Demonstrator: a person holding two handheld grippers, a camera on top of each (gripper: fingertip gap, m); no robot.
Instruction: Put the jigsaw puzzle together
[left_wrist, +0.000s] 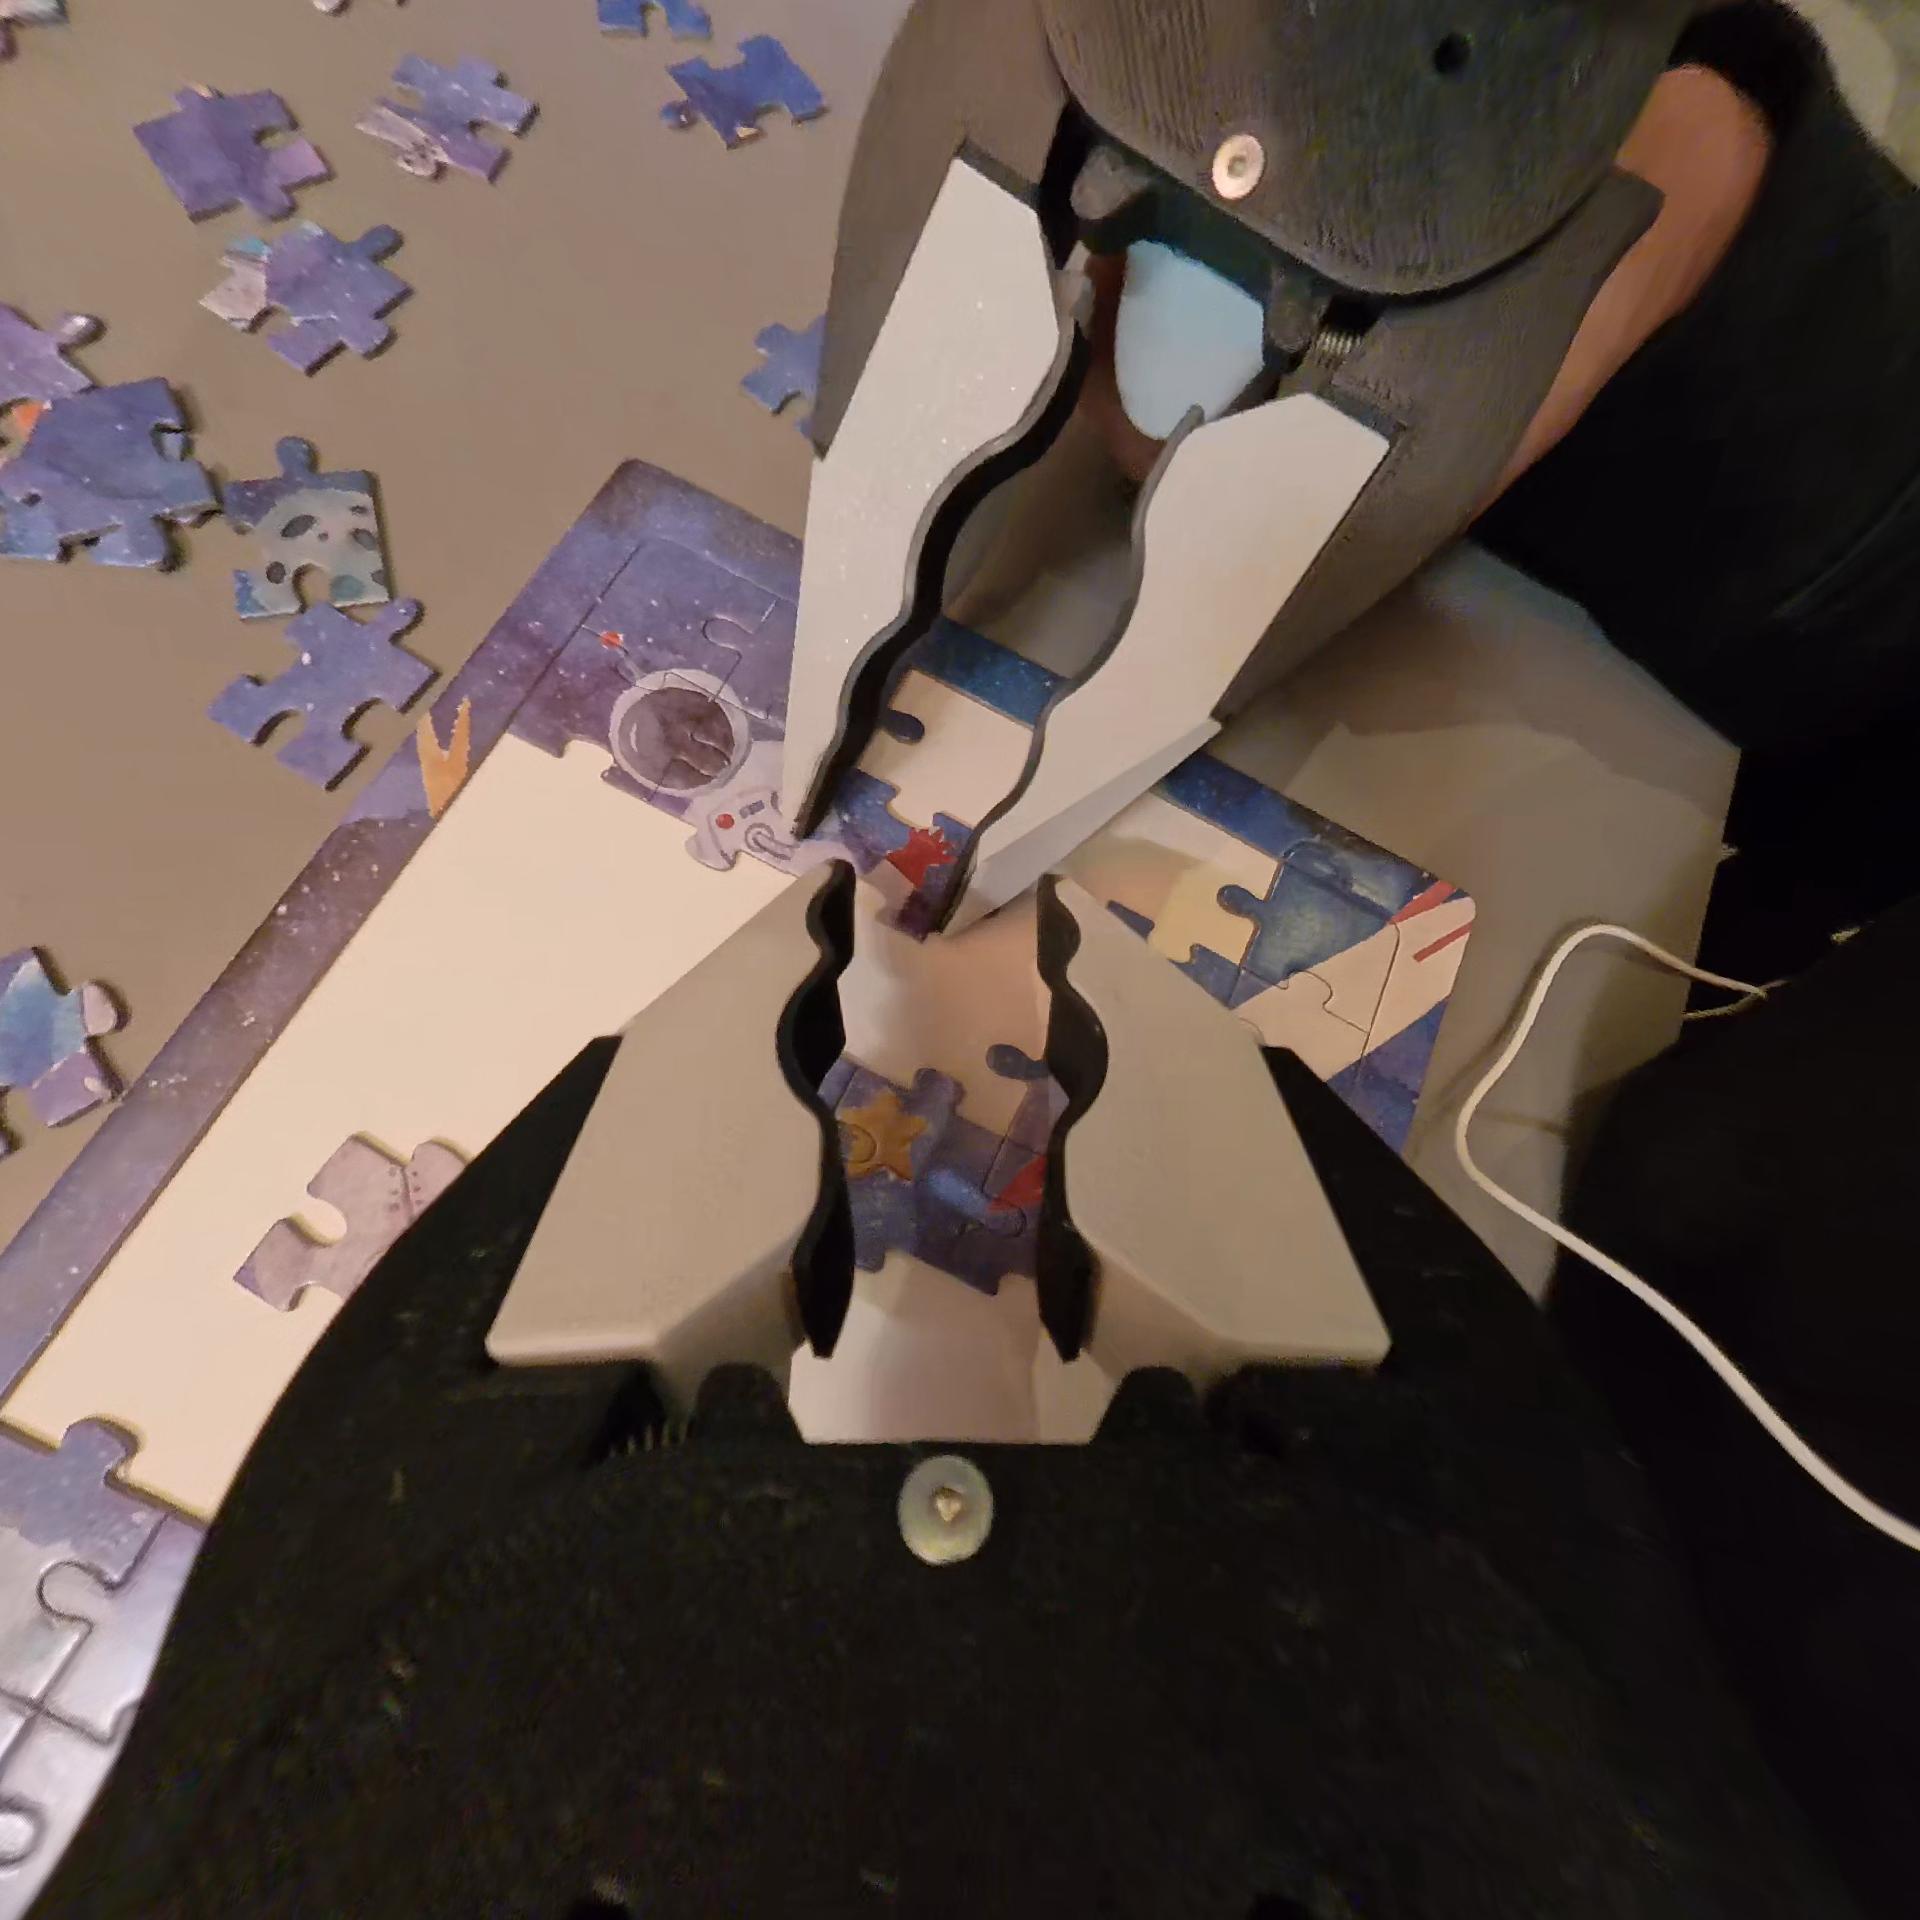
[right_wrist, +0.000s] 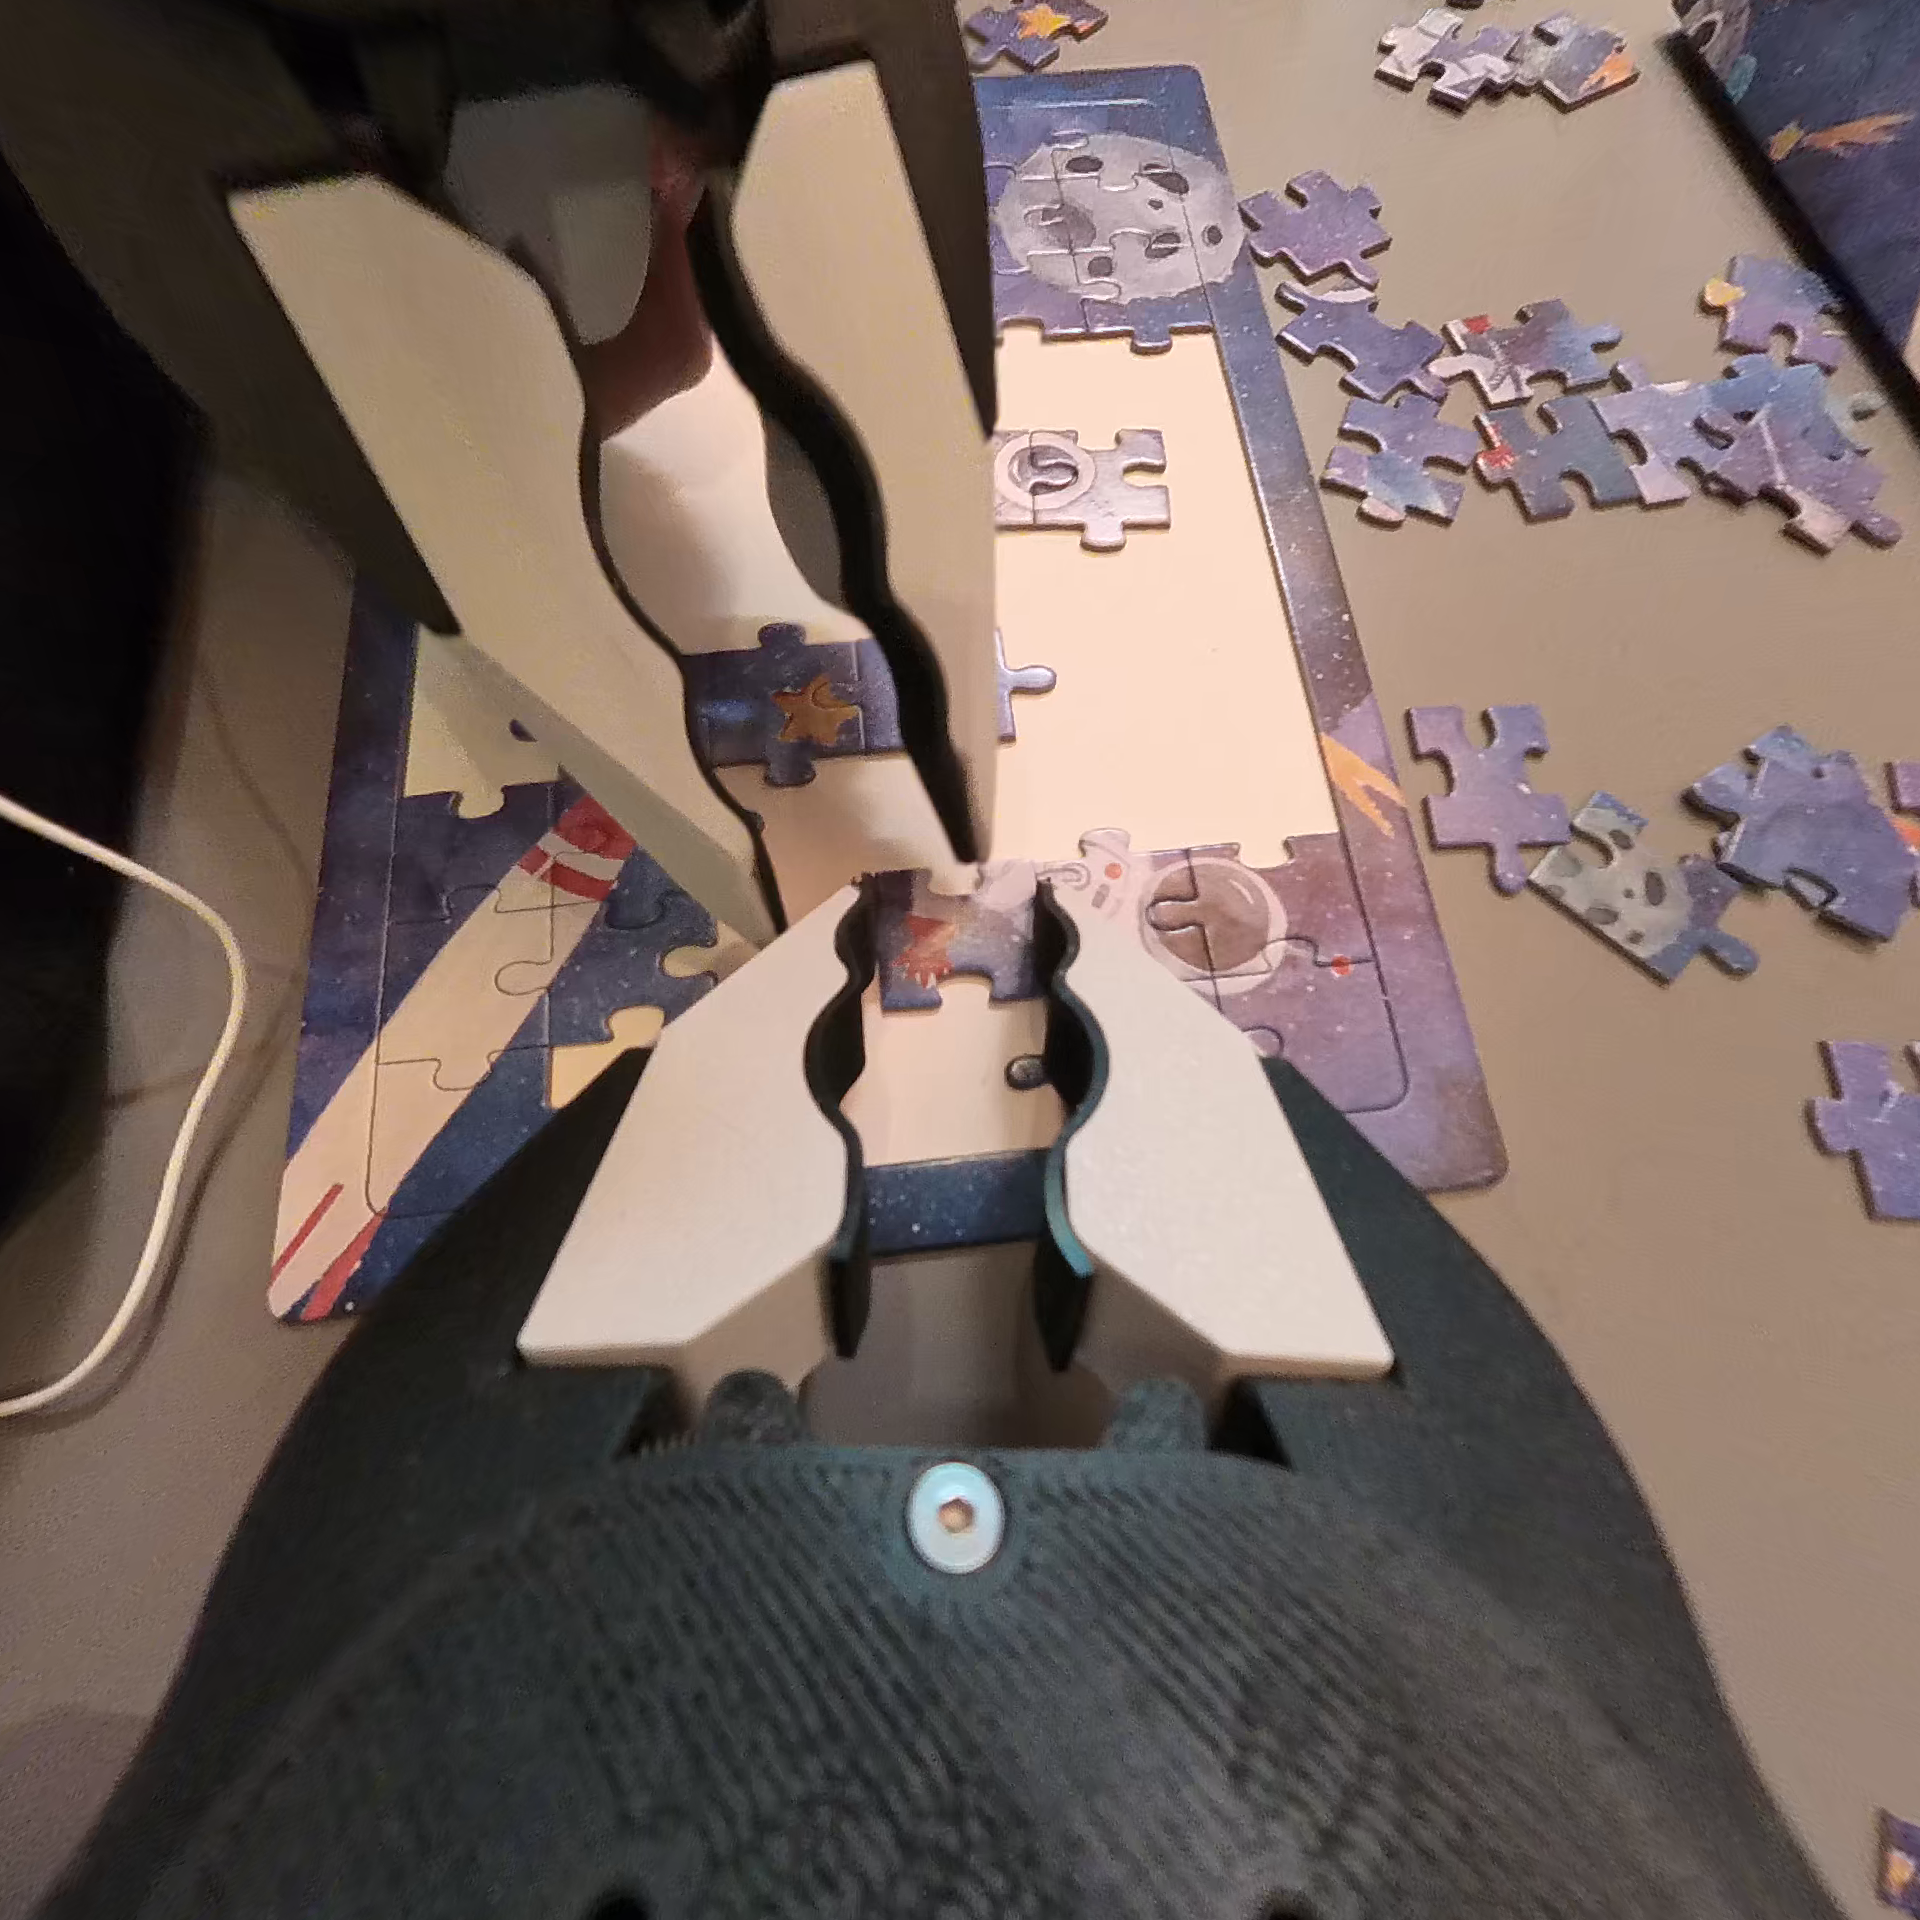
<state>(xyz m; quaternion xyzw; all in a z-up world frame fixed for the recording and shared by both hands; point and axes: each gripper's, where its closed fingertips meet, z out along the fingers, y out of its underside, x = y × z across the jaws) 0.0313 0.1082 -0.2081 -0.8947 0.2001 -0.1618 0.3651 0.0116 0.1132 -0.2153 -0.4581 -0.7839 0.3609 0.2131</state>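
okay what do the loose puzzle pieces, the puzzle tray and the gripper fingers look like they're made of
Loose puzzle pieces: likely printed cardboard, matte, with pale cut edges.
Puzzle tray: probably cardboard too, plain cream base inside a printed border.
Gripper fingers: seemingly hard plastic, matte off-white, with dark wavy pads that could be rubber.

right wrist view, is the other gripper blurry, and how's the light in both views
Right wrist view: the far left gripper is soft and smeared, the puzzle board sharper. Left wrist view: the right gripper looks crisper. Both are dim and warm, edges bent by the wide lens.
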